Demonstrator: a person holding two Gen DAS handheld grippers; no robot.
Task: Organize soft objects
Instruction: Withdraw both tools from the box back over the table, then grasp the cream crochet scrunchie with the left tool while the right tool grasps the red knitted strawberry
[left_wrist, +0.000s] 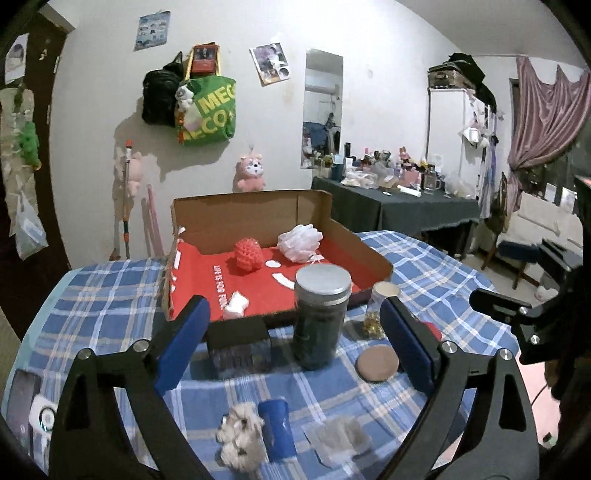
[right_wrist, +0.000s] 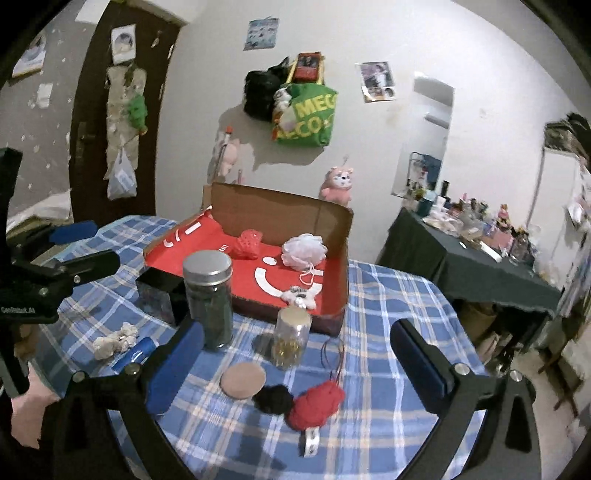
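An open cardboard box (left_wrist: 255, 210) lined in red holds a red knobbly ball (left_wrist: 248, 255), a white mesh pouf (left_wrist: 300, 243) and a small white plush (right_wrist: 300, 297). On the blue checked cloth in front lie a fluffy beige toy (left_wrist: 242, 439), a crumpled pale cloth (left_wrist: 341, 439), a round tan pad (right_wrist: 242, 379), a black pom (right_wrist: 274, 398) and a red yarn ball (right_wrist: 317, 406). My left gripper (left_wrist: 295, 347) hovers open above the near cloth, holding nothing. My right gripper (right_wrist: 299, 369) is open over the yarn and pom, apart from them.
A dark jar with a metal lid (left_wrist: 320, 317), a black box (left_wrist: 239, 347), a small jar of gold bits (right_wrist: 291, 341) and a blue tube (left_wrist: 277, 432) stand among the soft things. A cluttered dark table (right_wrist: 480, 273) stands at the right wall.
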